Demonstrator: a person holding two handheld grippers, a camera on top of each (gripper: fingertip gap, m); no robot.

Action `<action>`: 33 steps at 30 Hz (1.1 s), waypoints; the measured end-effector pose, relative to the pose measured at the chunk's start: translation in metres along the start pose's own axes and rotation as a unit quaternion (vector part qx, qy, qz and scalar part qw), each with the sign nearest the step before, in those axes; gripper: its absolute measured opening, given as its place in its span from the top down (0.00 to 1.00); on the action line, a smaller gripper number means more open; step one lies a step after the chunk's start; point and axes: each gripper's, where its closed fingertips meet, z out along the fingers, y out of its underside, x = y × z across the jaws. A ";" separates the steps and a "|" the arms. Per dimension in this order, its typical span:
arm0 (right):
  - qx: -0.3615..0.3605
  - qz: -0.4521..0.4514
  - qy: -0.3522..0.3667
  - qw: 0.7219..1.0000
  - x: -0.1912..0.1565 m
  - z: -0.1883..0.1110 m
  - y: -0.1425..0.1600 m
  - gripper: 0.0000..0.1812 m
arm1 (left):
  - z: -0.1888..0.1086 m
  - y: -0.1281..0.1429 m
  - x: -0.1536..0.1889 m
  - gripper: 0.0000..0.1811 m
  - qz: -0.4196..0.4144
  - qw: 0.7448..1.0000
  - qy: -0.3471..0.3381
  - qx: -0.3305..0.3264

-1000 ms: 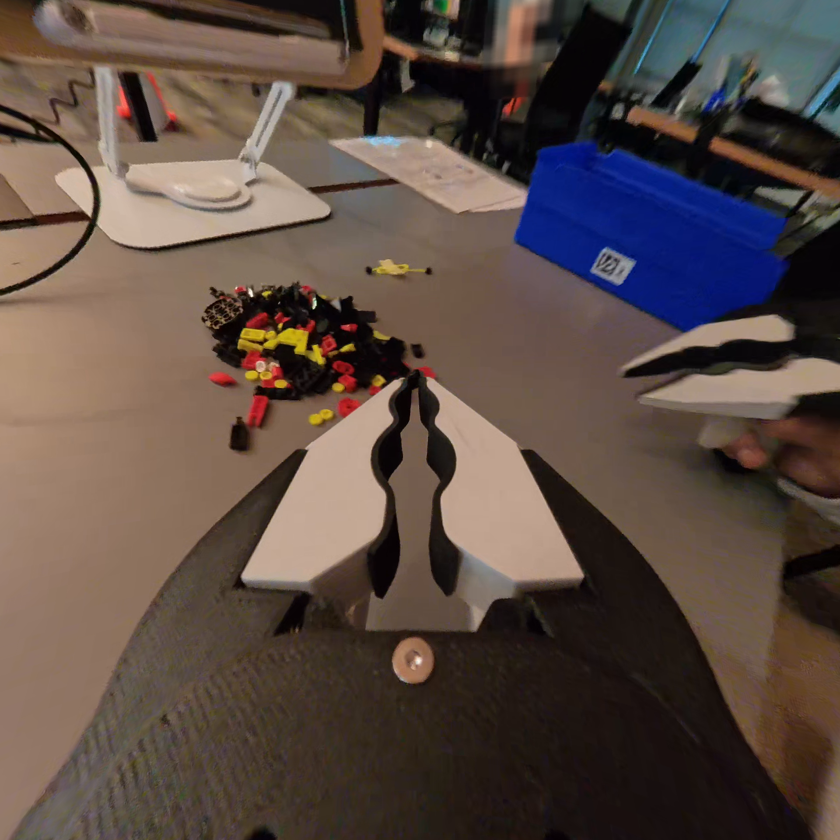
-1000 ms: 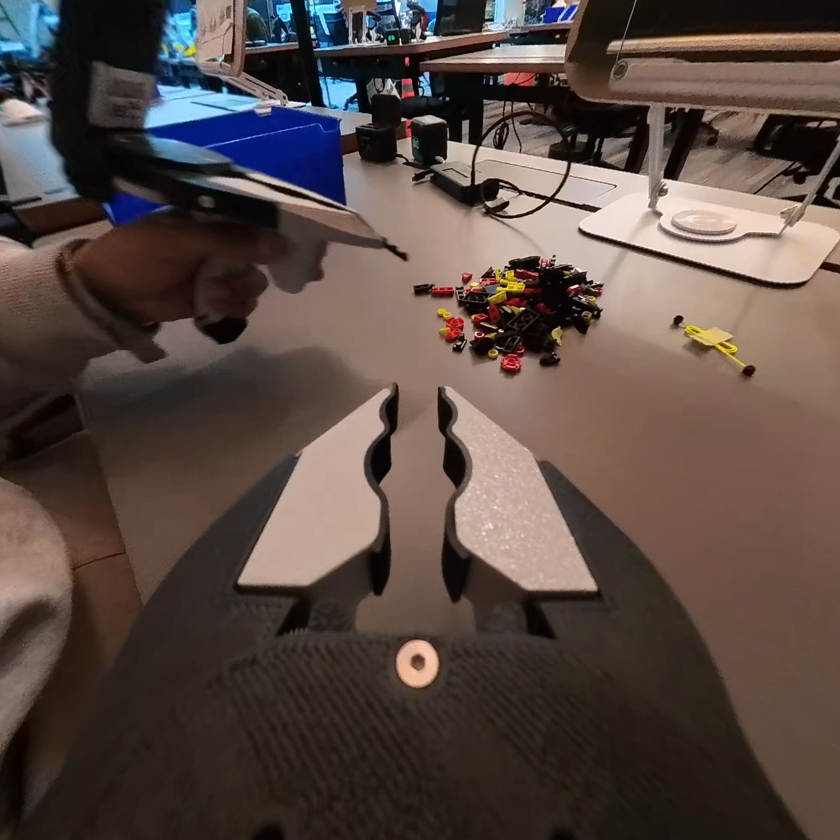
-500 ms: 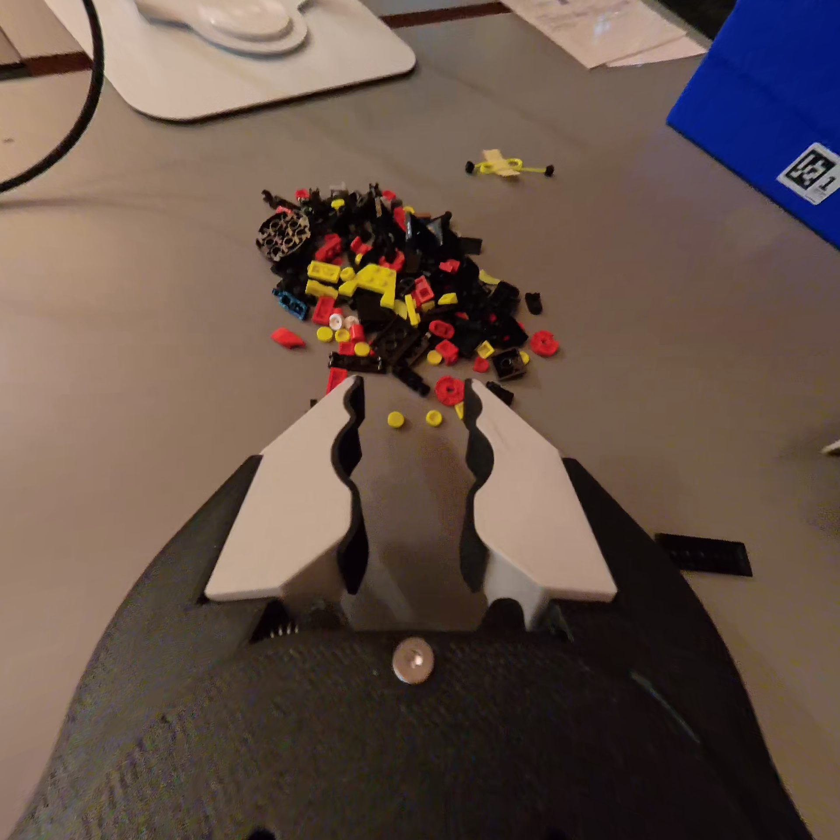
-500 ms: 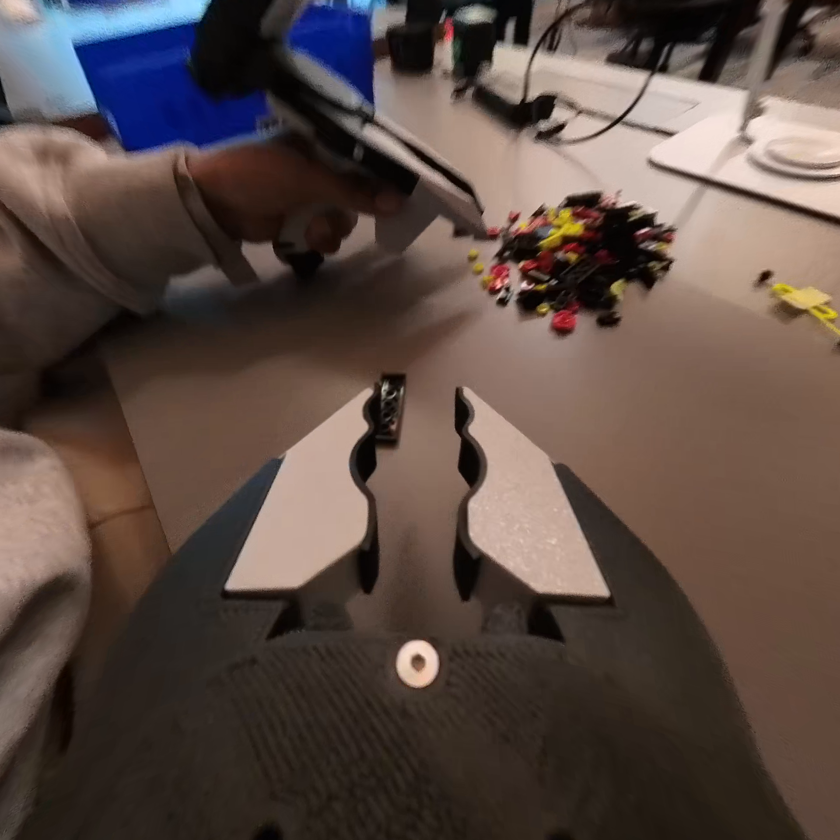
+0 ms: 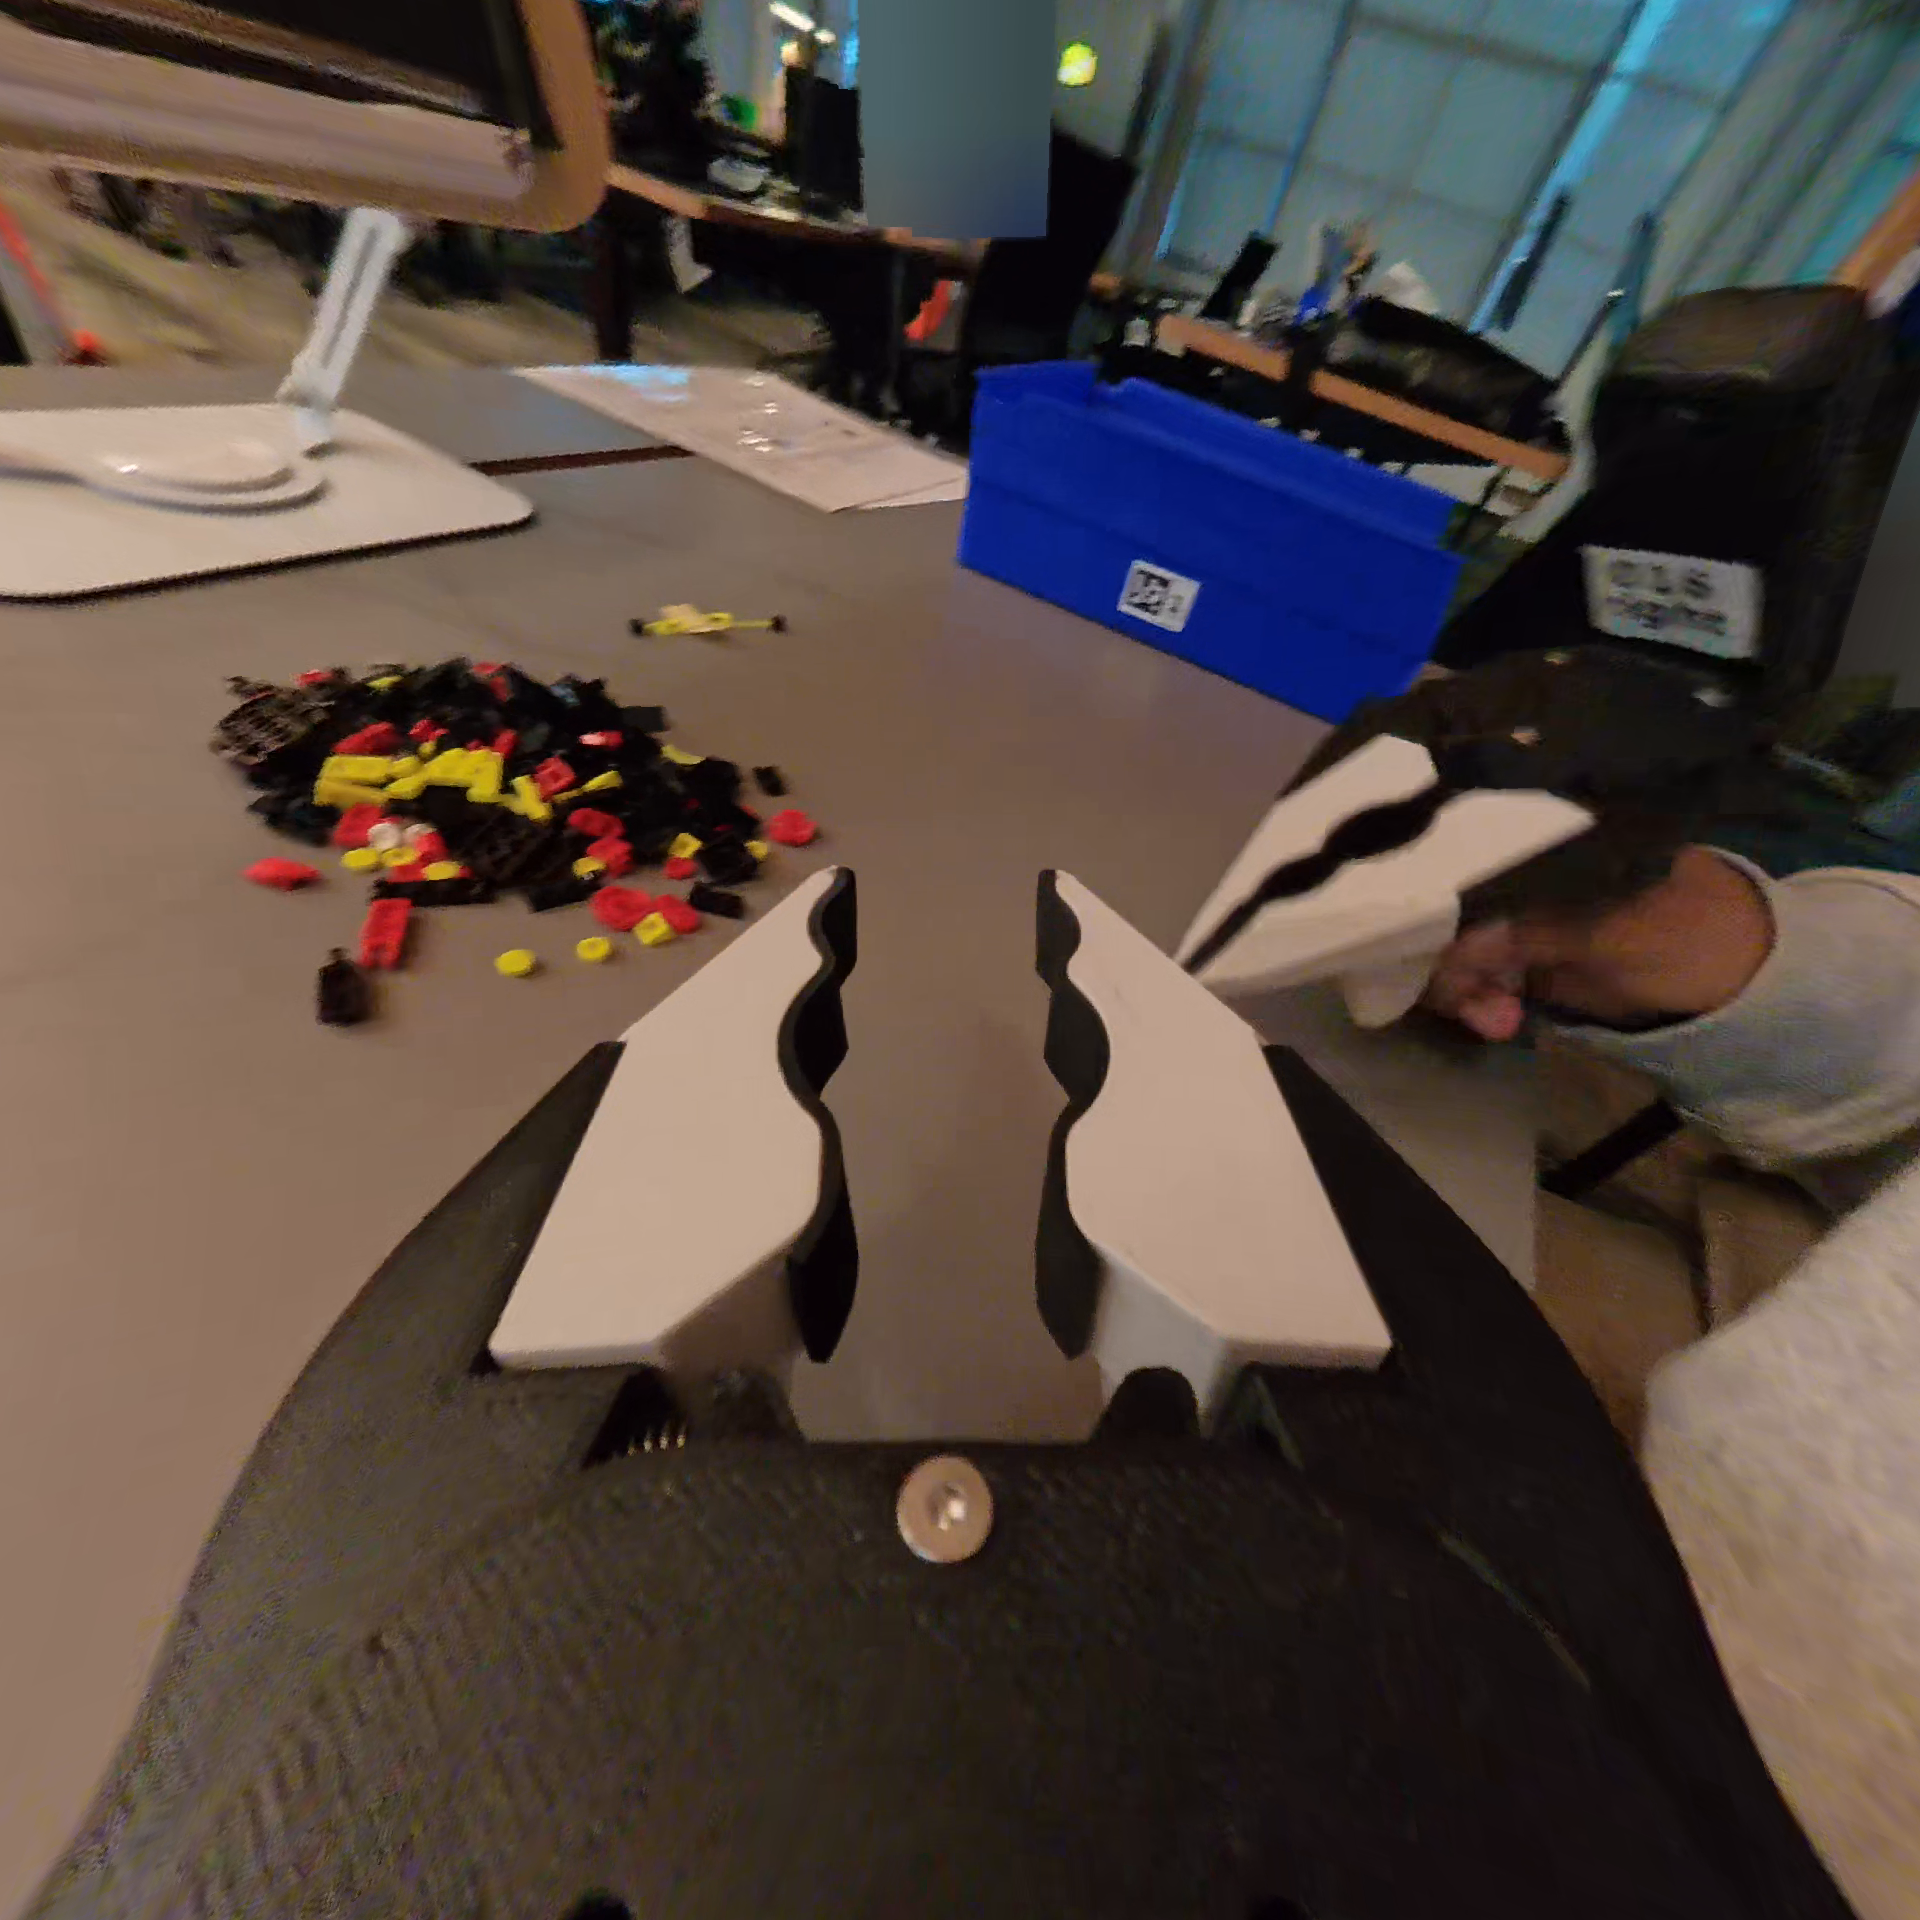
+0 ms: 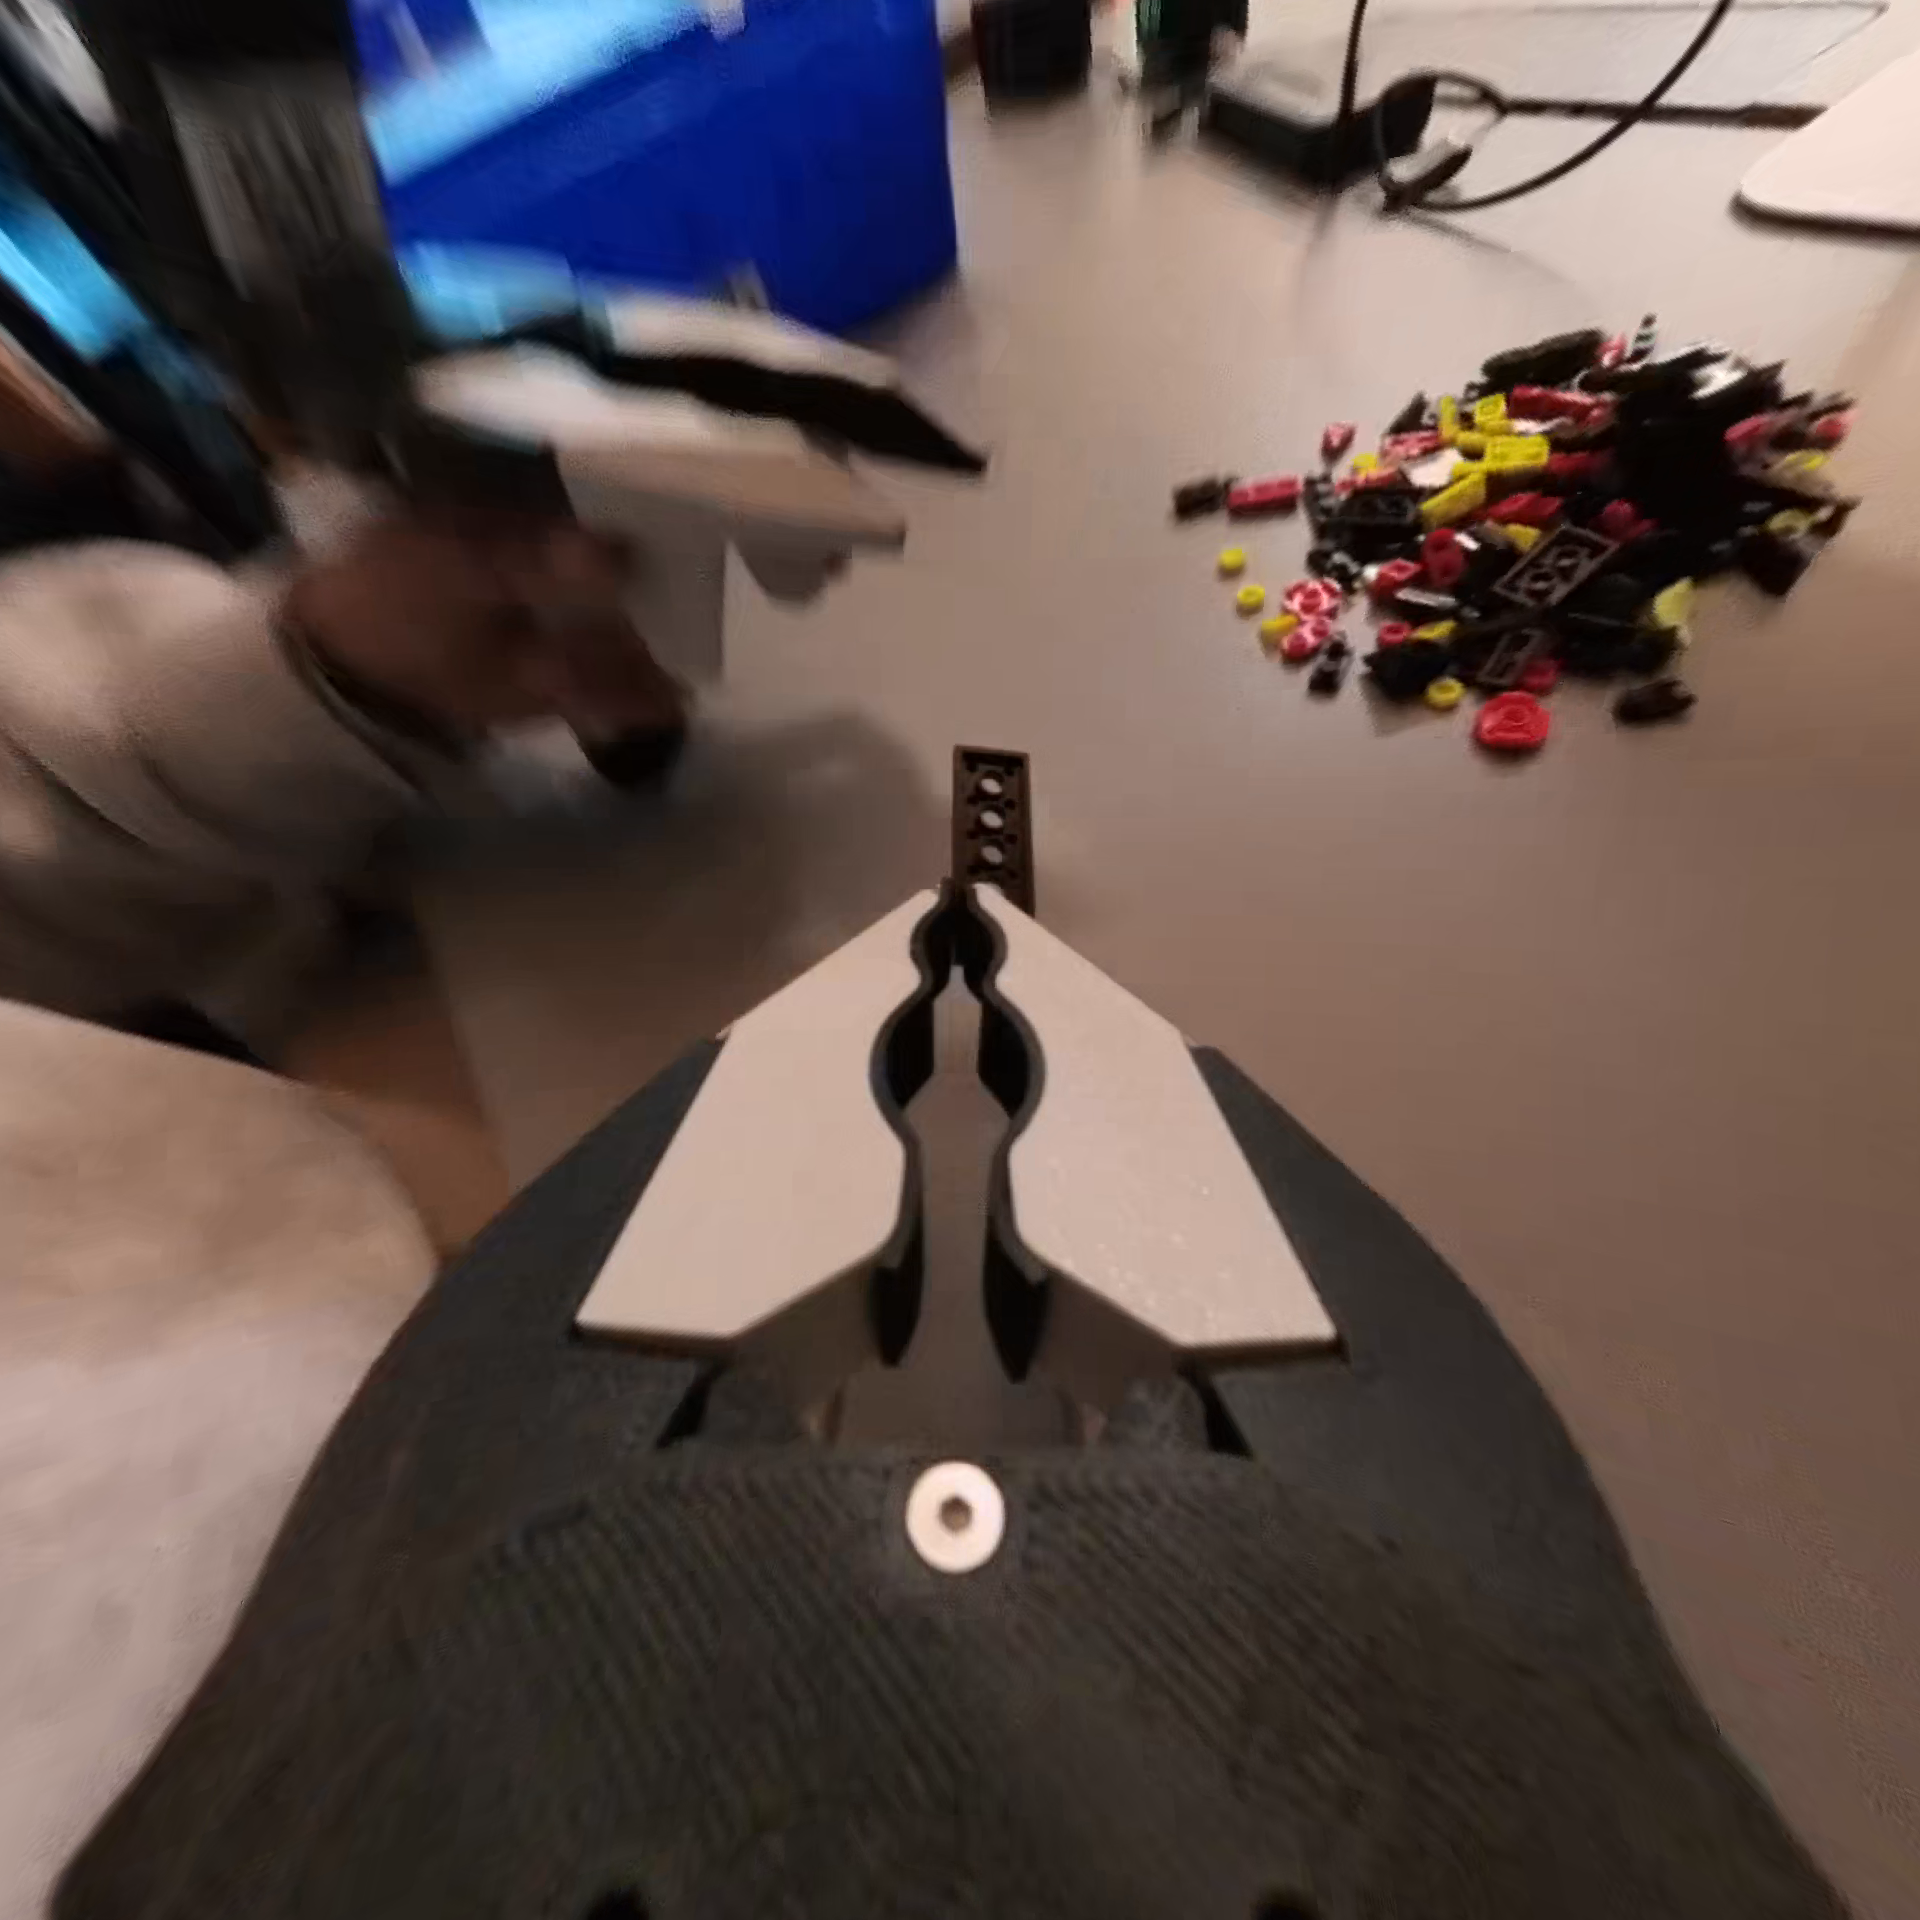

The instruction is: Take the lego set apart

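left hand-held gripper [image 5: 945,883]: two pale grey wedge fingers, wavy black inner pads, black textured body, silver screw low centre | right hand-held gripper [image 6: 961,891]: same build, white-ringed screw | sleeves: light grey knit, right edge of left view, blurred at left of right view

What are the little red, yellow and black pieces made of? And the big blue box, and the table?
The little pieces look like hard, glossy plastic: bright solid colours, moulded studs and holes. The blue box seems to be smooth moulded plastic too, with crisp stepped edges. The table looks like a matt grey laminate or coated board, showing only soft reflections; what lies beneath cannot be told.
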 end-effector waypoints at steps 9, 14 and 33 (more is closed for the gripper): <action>0.181 0.286 -0.286 0.897 -0.025 -0.047 -0.053 1.00 | 0.002 -0.007 0.067 0.79 -0.057 0.979 0.193 0.027; 0.180 0.351 -0.380 0.837 -0.043 -0.049 -0.056 1.00 | -0.006 -0.026 0.090 0.79 -0.143 0.946 0.280 0.076; 0.144 -0.181 0.082 0.969 -0.003 -0.032 -0.040 0.77 | 0.011 -0.018 0.055 0.99 -0.301 0.930 0.201 0.067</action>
